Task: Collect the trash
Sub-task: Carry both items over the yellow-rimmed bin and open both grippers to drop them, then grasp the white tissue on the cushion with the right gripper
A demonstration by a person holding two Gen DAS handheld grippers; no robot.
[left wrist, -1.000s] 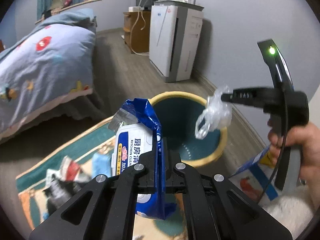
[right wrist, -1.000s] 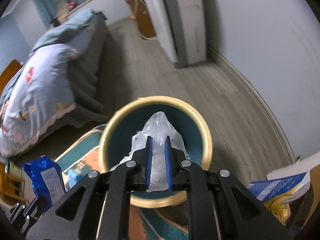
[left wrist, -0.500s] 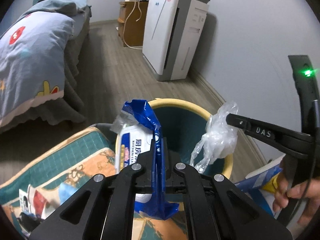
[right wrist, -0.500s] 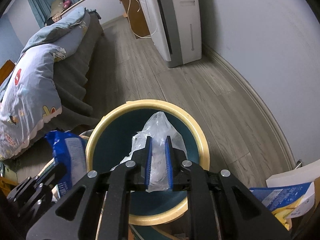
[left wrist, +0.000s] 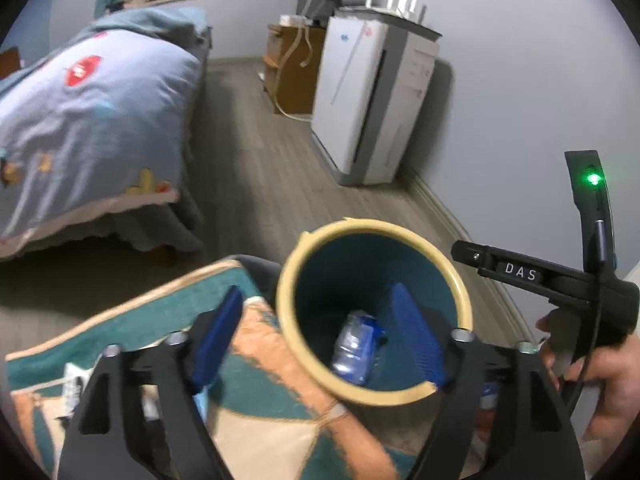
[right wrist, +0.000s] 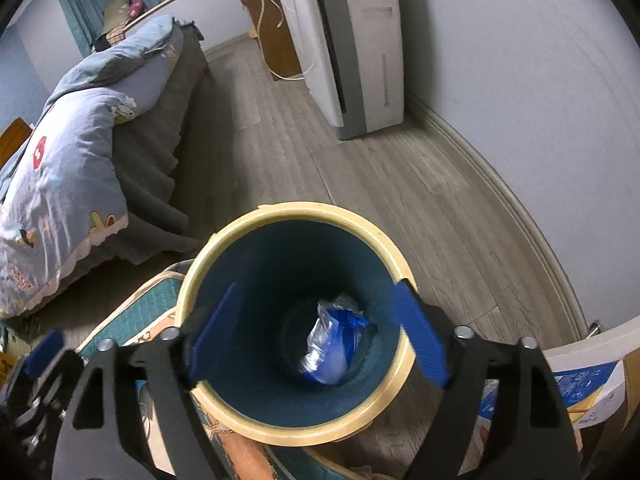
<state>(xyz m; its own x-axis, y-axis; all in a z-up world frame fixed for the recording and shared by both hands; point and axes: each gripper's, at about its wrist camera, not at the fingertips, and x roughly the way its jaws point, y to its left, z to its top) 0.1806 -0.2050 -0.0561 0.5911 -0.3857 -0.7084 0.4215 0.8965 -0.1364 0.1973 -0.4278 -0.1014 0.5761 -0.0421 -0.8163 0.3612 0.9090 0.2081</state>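
Left wrist view blurs the blue wipes packet (left wrist: 356, 346) we see at the bottom of the yellow-rimmed bin (left wrist: 400, 230); the clear plastic bag we cannot separate from it. Our left gripper (left wrist: 320, 336) and right gripper (right wrist: 318, 332) have just been opening, jaws now apart and empty; earlier each clamped its trash above the bin
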